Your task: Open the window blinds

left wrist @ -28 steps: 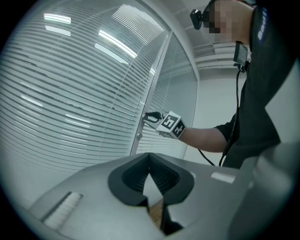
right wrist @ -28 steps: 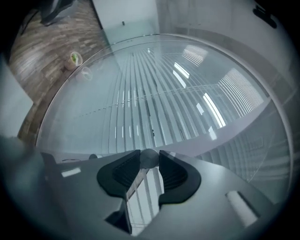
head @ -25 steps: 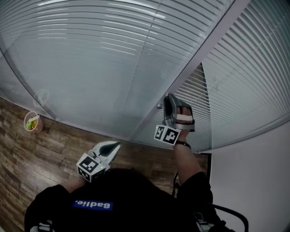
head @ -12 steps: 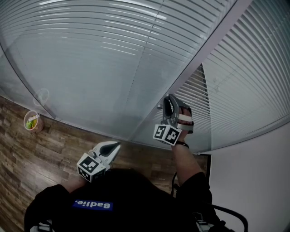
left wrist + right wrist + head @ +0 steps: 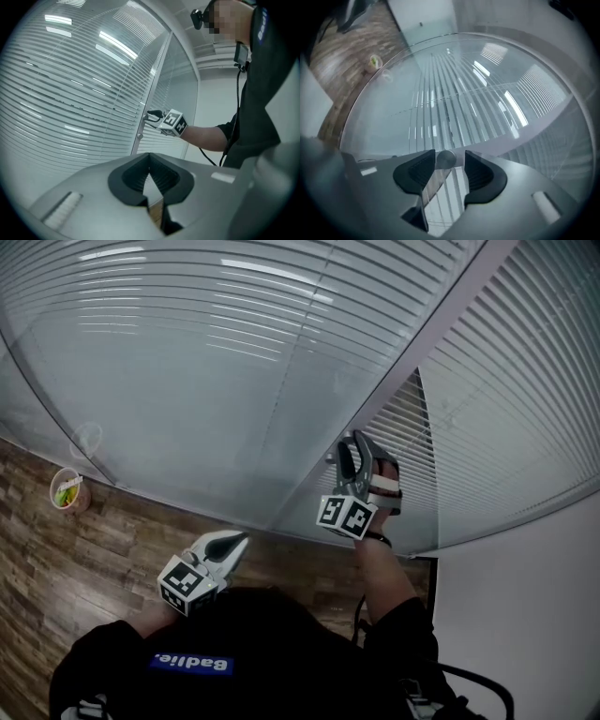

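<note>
My right tongs [image 5: 450,165] have just been opening. They stand wide, unclamped, around the round knob [image 5: 446,158] on the frame beside the blinds [image 5: 234,352], straight ahead. My left tongs [image 5: 151,180] are closed, empty, lower and well apart from it.

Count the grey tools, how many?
2. The left grey plastic tool is low by the person's black shirt. The right grey plastic tool is up at the window frame, jaws just opening around a small round metal knob.
</note>
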Tool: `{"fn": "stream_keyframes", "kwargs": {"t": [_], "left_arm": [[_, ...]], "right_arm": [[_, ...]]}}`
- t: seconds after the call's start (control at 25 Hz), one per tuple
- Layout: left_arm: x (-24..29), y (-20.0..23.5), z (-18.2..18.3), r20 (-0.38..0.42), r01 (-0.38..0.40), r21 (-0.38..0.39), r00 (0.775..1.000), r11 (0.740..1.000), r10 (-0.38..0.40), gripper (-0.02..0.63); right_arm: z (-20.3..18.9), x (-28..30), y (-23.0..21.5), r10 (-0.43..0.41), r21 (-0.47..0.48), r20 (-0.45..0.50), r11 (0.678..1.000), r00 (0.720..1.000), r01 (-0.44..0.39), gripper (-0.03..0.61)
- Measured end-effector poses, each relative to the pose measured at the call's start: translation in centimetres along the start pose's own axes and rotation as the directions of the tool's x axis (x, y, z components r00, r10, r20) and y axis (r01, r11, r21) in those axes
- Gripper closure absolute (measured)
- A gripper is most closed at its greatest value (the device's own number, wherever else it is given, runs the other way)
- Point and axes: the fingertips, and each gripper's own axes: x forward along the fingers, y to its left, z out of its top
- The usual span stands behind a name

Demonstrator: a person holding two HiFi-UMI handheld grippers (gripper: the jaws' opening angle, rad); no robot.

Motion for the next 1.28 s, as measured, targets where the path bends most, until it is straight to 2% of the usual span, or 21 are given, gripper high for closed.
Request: {"fn": "stream_keyframes", "kwargs": {"t": [0.12,0.24,0.32,0.36,0.4,0.6,0.76,1.04,1.16,1.2,1.28], "left_arm": [[0.2,0.1,-0.1,-0.002,0.002,0.004,1.0,1.0,-0.002,0.614],[0.3,0.1,-0.1,-0.004,0.004,0.003,1.0,1.0,-0.004,0.614],[0.3,0.0,-0.1,-0.003,0.005,0.002,1.0,1.0,-0.005,0.614],[0.3,0.0,-0.1,-0.002,0.006,0.0,1.0,1.0,-0.006,0.614],[0.3,0.0,-0.1,-0.001,0.007,0.0,1.0,1.0,-0.007,0.614],[0.3,-0.1,-0.2,-0.002,0.004,-0.003,1.0,1.0,-0.004,0.614],[0.4,-0.2,-0.1,-0.003,0.004,-0.007,1.0,1.0,-0.004,0.614],[0.0,-0.4,0.0,-0.007,0.005,0.0,1.0,1.0,-0.005,0.614],[0.0,-0.3,-0.3,-0.006,0.002,-0.002,1.0,1.0,-0.002,0.614],[0.0,-0.3,-0.3,-0.005,0.001,-0.004,1.0,1.0,-0.001,0.614],[-0.1,-0.2,-0.3,-0.004,0.0,-0.007,1.0,1.0,0.0,0.614]], "right_arm": [[-0.5,0.2,0.8,-0.012,-0.194,-0.01,0.981,1.0,0.01,0.41],[-1.0,0.6,1.1,-0.005,-0.261,-0.024,0.965,1.0,-0.002,0.42],[-1.0,0.7,1.1,-0.005,-0.252,-0.025,0.968,1.0,-0.002,0.428],[-1.0,0.7,1.0,-0.007,-0.236,-0.025,0.972,1.0,0.001,0.463],[-0.9,0.6,0.9,-0.008,-0.213,-0.025,0.977,1.0,0.002,0.462],[-0.9,0.6,0.4,0.004,-0.029,-0.033,1.0,0.999,-0.005,0.453],[-1.0,0.7,0.2,0.006,0.079,-0.044,0.997,0.999,-0.002,0.451],[-0.6,0.5,-0.2,0.011,0.172,-0.049,0.985,0.999,-0.002,0.449],[-0.7,0.6,0.1,0.011,0.168,-0.041,0.986,0.999,-0.004,0.446],[-0.7,0.6,0.1,0.01,0.136,-0.038,0.991,0.999,-0.004,0.445],[-0.7,0.5,0.3,0.001,0.013,-0.036,1.0,0.999,-0.001,0.423]]}}
